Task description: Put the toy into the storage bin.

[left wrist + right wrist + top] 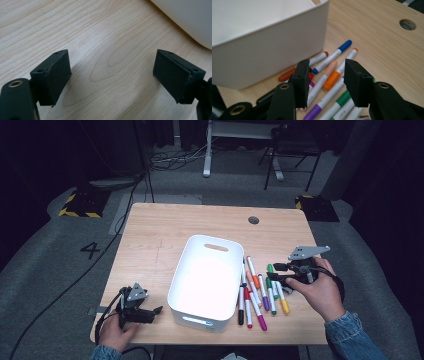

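Note:
A white plastic bin (205,280) with a handle slot stands in the middle of the wooden table (150,235). Several coloured markers (257,292) lie loose along its right side. My right gripper (272,272) hovers just right of them, held in a hand. In the right gripper view it (327,72) is open above an orange marker (334,76) and a blue-capped one (337,53), holding nothing, with the bin wall (262,42) to the left. My left gripper (159,310) rests near the front left, open wide (111,75) over bare wood beside the bin corner (190,20).
A round cable hole (253,220) sits at the table's back right, also seen in the right gripper view (407,24). The table's front edge is close to both hands. Beyond the table are grey floor, cables and a chair (292,150).

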The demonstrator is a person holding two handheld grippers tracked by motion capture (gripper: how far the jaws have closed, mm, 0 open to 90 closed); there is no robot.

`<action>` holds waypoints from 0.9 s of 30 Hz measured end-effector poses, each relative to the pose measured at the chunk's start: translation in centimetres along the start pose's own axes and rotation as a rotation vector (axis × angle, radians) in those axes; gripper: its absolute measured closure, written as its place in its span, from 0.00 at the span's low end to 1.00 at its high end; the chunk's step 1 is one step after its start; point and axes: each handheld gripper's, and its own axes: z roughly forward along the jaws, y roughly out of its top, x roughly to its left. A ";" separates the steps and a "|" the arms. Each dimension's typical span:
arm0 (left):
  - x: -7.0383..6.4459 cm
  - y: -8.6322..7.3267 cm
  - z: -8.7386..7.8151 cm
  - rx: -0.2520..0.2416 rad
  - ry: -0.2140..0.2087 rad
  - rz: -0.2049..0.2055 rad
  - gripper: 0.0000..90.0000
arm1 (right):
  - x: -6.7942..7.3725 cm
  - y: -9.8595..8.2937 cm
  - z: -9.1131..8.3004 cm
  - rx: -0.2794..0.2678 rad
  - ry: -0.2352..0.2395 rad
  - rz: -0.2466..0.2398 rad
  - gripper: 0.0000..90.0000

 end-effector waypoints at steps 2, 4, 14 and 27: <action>0.0 0.0 0.0 -0.001 0.000 0.000 0.17 | -0.4 -0.7 0.0 0.019 -0.028 0.020 0.62; 0.0 0.0 0.0 0.002 -0.001 0.001 0.17 | -1.0 -1.6 0.0 0.050 -0.054 0.051 0.65; 0.0 0.0 0.0 0.002 -0.001 0.001 0.17 | -2.6 -5.3 1.4 0.120 -0.097 0.122 0.76; 0.0 0.0 0.0 -0.002 -0.005 -0.003 0.17 | -3.6 -9.5 5.1 0.213 -0.099 0.182 0.80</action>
